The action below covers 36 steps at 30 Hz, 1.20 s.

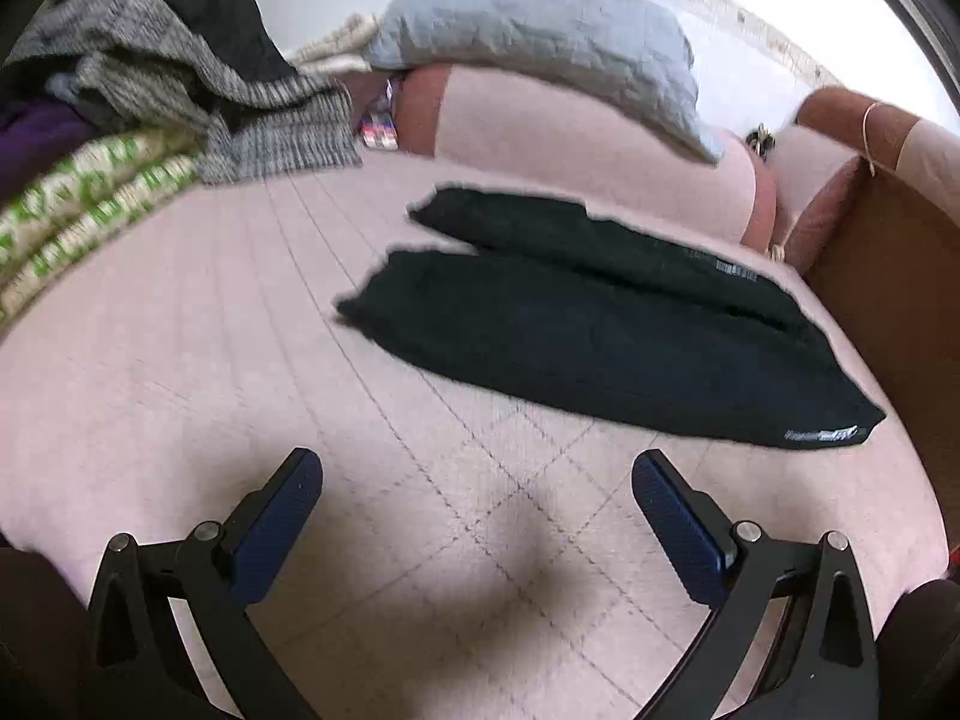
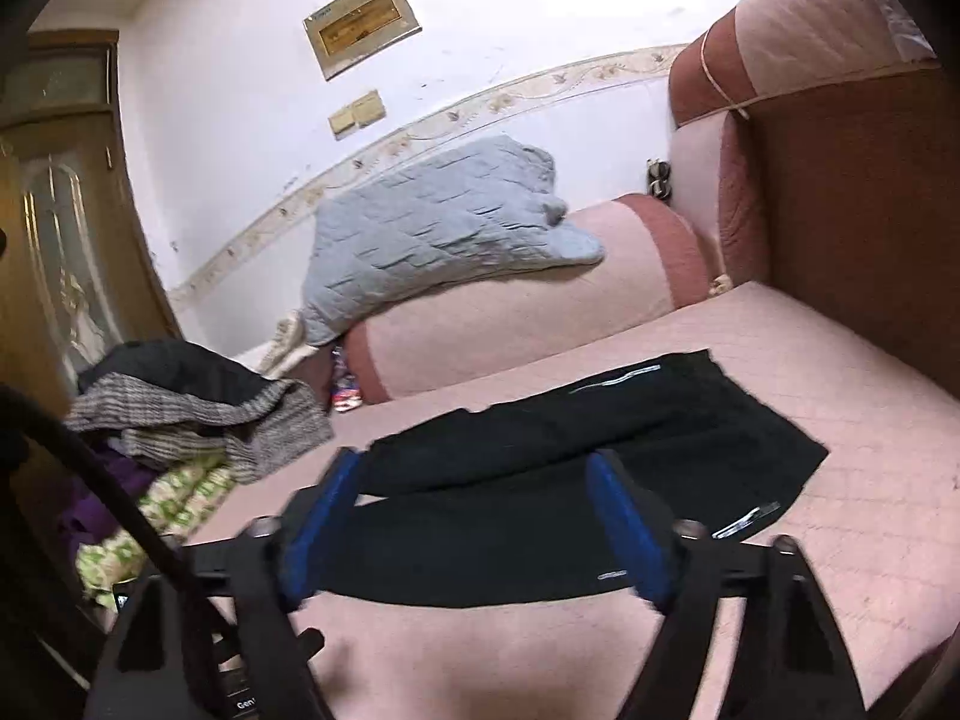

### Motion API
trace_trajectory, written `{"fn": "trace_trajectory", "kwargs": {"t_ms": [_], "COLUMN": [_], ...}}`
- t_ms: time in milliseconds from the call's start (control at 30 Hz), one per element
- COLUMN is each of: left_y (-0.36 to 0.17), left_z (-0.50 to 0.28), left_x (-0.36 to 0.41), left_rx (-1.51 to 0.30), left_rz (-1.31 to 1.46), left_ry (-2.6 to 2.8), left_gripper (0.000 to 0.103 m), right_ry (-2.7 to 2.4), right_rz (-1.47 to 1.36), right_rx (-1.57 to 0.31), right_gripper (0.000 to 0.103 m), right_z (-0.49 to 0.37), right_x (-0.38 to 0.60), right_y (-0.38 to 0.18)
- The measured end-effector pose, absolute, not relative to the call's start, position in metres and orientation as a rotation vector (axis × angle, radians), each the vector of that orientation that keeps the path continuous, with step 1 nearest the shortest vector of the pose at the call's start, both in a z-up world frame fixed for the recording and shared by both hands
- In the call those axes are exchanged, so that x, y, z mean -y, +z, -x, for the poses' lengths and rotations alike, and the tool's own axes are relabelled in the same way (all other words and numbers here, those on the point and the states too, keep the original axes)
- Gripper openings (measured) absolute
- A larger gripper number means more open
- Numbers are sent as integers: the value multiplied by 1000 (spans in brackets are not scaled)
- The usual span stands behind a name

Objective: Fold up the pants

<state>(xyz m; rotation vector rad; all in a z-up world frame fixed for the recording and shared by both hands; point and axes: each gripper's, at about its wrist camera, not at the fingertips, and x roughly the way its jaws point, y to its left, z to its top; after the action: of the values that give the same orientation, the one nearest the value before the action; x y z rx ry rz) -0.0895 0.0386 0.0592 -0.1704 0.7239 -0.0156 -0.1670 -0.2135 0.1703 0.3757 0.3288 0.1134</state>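
Observation:
Black pants [image 1: 600, 324] lie flat on the pink quilted bed cover [image 1: 210, 330], doubled lengthwise with the two legs side by side and the waist to the right. In the left wrist view my left gripper [image 1: 474, 459] is open above bare cover, short of the pants, which lie ahead and to the right. In the right wrist view the pants [image 2: 690, 438] spread out below and beyond my right gripper [image 2: 474, 456]. It hangs open over the leg end, and nothing is pinched between its blue pads [image 2: 624, 516].
A heap of clothes [image 1: 180, 72] with a grey knit on top and green-patterned cloth [image 1: 90, 192] fills the left side. A pink bolster [image 2: 528, 306] and a grey-blue quilted pillow [image 2: 432, 228] lie behind the pants. A brown upholstered side [image 2: 852, 210] bounds the right.

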Motion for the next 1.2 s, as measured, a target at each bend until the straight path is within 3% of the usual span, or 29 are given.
{"fn": "trace_trajectory", "kwargs": {"t_ms": [167,300,700,867,1000,1200], "left_y": [107,128,119,98,91,96], "left_z": [99,76,100,94,81,43], "left_x": [-22,10,105,80,28,-42], "left_rx": [-637,-686,-773,-819,-832,-798], "left_rz": [180,162,56,95,187,157], "left_ry": [-28,-20,-174,-209,-198,-122], "left_gripper": [103,103,103,103,103,103], "right_ry": [243,393,450,413,263,44], "right_rz": [-423,-411,-365,-365,-321,-196], "right_rx": [-260,-233,-217,-320,-372,-601], "right_gripper": [74,74,76,79,94,94], "right_z": [190,212,240,224,200,118], "right_x": [199,173,119,130,169,238], "right_y": [193,223,244,235,227,193]}}
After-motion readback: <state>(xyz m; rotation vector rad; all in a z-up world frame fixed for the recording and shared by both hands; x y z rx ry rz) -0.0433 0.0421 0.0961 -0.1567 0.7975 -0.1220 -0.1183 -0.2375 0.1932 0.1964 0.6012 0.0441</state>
